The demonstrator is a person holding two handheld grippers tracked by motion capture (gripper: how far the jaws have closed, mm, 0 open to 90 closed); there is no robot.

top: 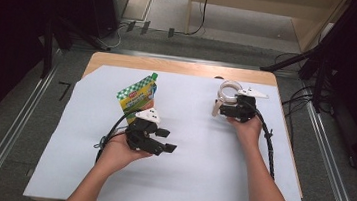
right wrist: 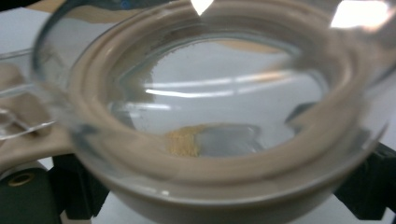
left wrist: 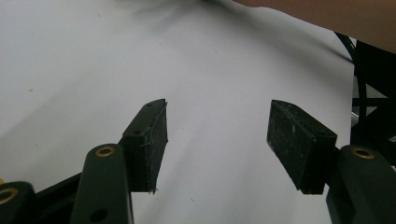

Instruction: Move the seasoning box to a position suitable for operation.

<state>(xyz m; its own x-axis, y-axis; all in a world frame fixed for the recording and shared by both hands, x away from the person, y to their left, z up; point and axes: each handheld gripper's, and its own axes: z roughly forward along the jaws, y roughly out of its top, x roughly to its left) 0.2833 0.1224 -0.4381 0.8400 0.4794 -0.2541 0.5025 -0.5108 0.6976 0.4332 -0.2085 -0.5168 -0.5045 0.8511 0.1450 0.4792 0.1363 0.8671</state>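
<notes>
Right gripper view: right gripper is clamped on a clear lid w/ a beige rim, jaws mostly hidden behind it, a small patch of yellowish powder inside the glass; in high view the lid sits near the tabletop's far edge, right of centre, over the white sheet. Left gripper has its jaws wide apart & holds nothing, hovering over bare sheet near the tabletop's middle, w/ a green-yellow checkered pouch just behind it, toward the far-left corner, well apart from the lid.
</notes>
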